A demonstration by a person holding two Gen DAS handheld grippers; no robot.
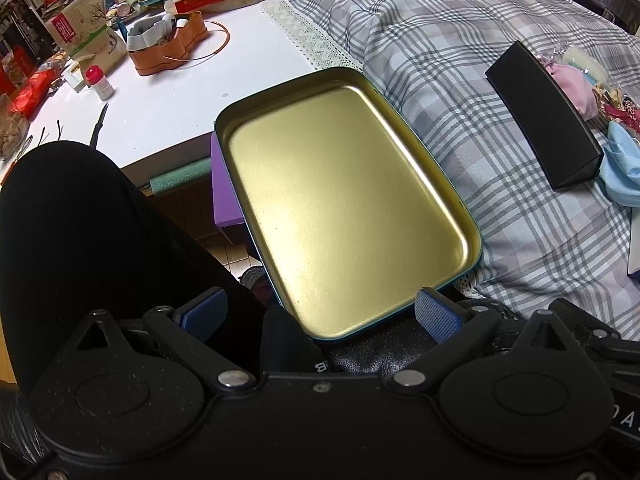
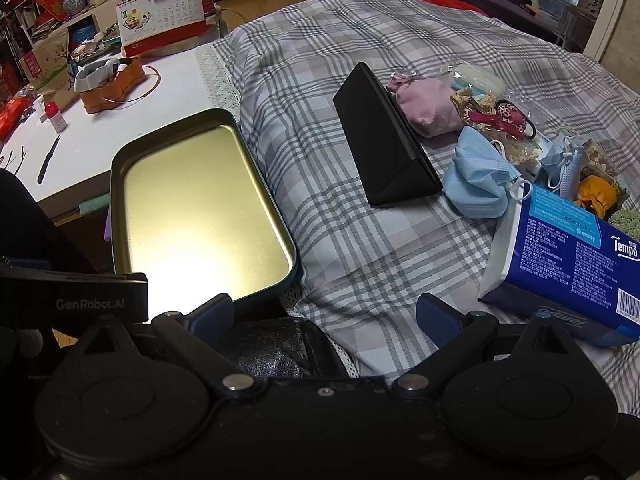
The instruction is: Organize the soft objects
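An empty gold-lined metal tin (image 1: 344,204) lies at the left edge of the plaid bed cover, also in the right wrist view (image 2: 196,208). My left gripper (image 1: 320,312) is open, its fingers just short of the tin's near rim. My right gripper (image 2: 324,316) is open and empty over the cover. Soft items lie at the right: a pink pouch (image 2: 428,110), a blue face mask (image 2: 476,180), a second mask (image 2: 564,164), hair ties (image 2: 504,118) and a yellow fabric item (image 2: 596,196). The pouch (image 1: 572,88) and mask (image 1: 624,176) show at the left wrist view's right edge.
A black triangular case (image 2: 384,140) lies mid-bed between the tin and the soft items. A blue Tempo tissue pack (image 2: 568,252) lies near my right finger. A white table (image 2: 120,104) at left holds an orange box (image 2: 112,80), a knife (image 2: 48,160) and a calendar (image 2: 160,16).
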